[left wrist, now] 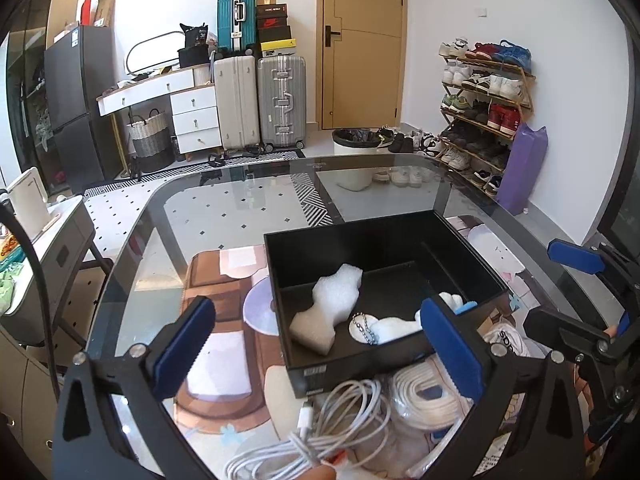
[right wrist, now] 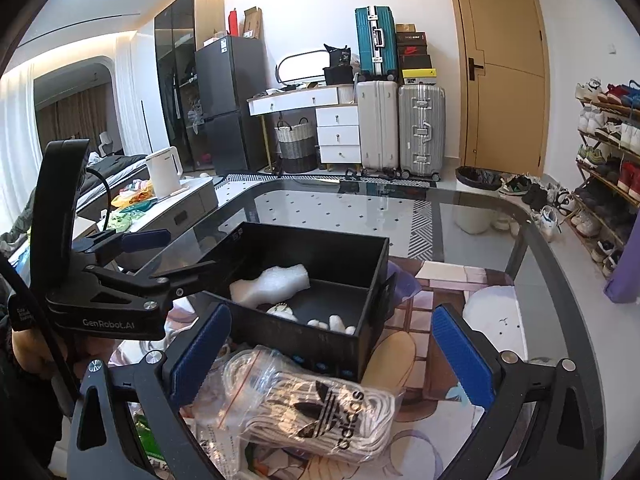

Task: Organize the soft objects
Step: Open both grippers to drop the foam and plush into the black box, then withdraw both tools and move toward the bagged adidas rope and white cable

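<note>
A black box (left wrist: pixel 384 236) (right wrist: pixel 372 280) stands on the glass table. In it lie a white foam piece (left wrist: pixel 334 296) (right wrist: pixel 272 282), a beige sponge (left wrist: pixel 314 330) and a white plush item with a chain (left wrist: pixel 384 328) (right wrist: pixel 332 322). In front of the box lie a clear bag of white Adidas laces (right wrist: pixel 316 404) (left wrist: pixel 424 396) and a coiled white cable (left wrist: pixel 320 432). My left gripper (left wrist: pixel 320 344) is open and empty, low over the box's near edge. My right gripper (right wrist: pixel 332 356) is open and empty, over the lace bag. It also shows at the right of the left wrist view (left wrist: pixel 584 292).
The glass table (right wrist: pixel 500 240) has rounded corners, with a patterned rug under it. A side table with a white kettle (right wrist: pixel 164 172) stands to the left. A white bin (right wrist: pixel 476 196), a shoe rack (left wrist: pixel 484 108) and suitcases (left wrist: pixel 260 104) stand beyond the far edge.
</note>
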`<state>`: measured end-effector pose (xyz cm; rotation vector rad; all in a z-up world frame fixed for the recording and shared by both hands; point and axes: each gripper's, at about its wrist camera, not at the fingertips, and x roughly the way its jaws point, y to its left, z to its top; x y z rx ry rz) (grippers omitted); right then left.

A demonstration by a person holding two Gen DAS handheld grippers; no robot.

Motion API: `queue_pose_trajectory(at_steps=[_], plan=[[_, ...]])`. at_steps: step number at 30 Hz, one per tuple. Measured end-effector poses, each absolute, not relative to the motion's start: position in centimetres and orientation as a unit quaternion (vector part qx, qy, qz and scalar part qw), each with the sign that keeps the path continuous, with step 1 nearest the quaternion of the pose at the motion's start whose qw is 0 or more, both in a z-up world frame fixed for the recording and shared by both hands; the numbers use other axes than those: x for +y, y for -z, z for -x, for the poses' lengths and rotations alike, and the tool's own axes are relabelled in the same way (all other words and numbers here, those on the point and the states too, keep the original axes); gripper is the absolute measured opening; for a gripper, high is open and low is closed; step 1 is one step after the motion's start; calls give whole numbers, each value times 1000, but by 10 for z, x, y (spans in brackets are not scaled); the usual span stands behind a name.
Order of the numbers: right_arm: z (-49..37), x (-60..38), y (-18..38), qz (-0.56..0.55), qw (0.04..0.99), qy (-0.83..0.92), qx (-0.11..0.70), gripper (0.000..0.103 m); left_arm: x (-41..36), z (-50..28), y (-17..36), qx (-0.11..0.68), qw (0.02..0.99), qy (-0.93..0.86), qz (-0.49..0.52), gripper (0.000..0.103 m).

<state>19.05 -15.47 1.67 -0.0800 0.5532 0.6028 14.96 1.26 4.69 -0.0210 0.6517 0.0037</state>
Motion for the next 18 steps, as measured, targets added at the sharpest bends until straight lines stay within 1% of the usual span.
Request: queue_pose_trajectory(at_steps=[7,18], plan=[[-177,-156,-13,42,913,-298,275,102,13,-133,-43,331,944,-15,5,103],[-165,-158,-7,46,909,-304,282,102,17,-112,-27,368,928,-58,3,103]])
